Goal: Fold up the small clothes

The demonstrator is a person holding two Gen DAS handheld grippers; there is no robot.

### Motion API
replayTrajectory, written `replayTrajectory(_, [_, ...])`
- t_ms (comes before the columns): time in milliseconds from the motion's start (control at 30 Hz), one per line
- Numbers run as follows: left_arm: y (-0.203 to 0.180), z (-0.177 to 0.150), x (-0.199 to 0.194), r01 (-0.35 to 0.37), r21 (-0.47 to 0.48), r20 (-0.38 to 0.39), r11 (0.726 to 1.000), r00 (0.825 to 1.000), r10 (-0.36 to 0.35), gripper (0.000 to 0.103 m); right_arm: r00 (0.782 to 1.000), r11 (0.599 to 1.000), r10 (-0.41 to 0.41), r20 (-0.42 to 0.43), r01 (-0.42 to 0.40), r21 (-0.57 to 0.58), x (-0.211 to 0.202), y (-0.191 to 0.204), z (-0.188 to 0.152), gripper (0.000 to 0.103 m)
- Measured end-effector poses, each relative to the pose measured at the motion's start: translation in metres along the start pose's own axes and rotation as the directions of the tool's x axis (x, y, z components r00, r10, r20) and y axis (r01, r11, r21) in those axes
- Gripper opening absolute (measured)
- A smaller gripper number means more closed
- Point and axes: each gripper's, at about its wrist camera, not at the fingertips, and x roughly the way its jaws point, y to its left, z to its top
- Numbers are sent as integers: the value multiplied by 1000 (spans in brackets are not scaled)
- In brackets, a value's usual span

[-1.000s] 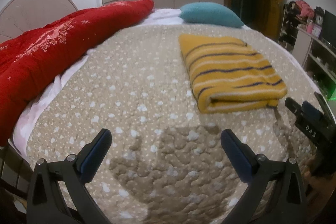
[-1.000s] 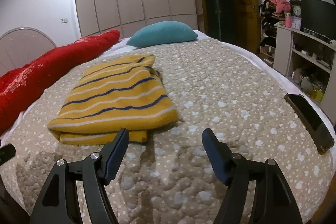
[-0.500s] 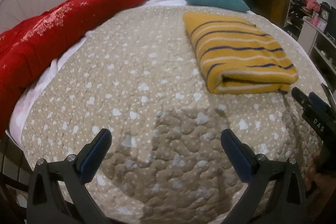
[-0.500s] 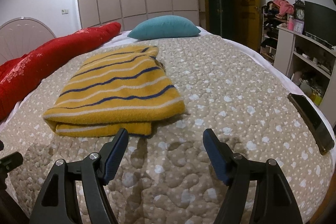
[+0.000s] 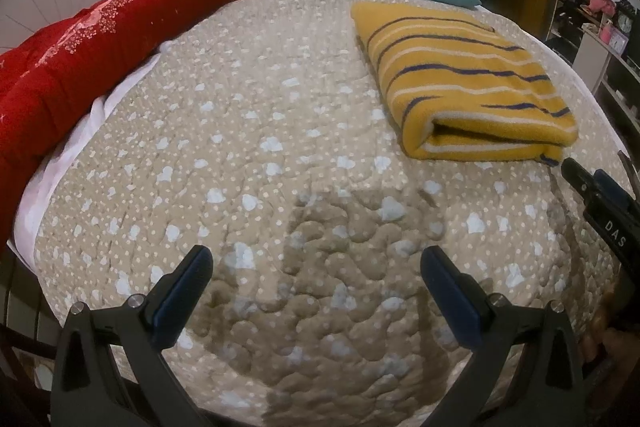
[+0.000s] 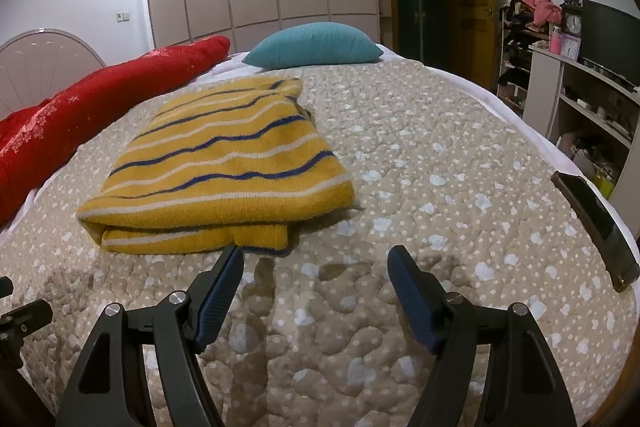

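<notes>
"DAS" printed on right gripper [image 5: 600, 195], 3 o'clock of left gripper [image 5: 316, 267]. Both wide open, empty. Folded sweater [image 6: 224, 171] at 11; phone [image 6: 596, 227] at 2.

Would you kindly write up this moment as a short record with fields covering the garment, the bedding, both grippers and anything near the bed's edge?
garment: yellow striped sweater, folded, lying flat on the quilt
pillow: teal, beyond the sweater
blanket: red, bunched along the bed's left side
phone: dark, at the quilt's right edge
left gripper: open, empty, over bare quilt
right gripper: open, empty, just short of the sweater's near edge
fold: looks finished
</notes>
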Motion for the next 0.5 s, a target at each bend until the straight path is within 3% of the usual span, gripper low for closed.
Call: replayTrajectory(500, [3,-5,15,-1,-10,-49,1000,999,0,103,999,1000,-2,-48,2,-3,13,0,-6,81])
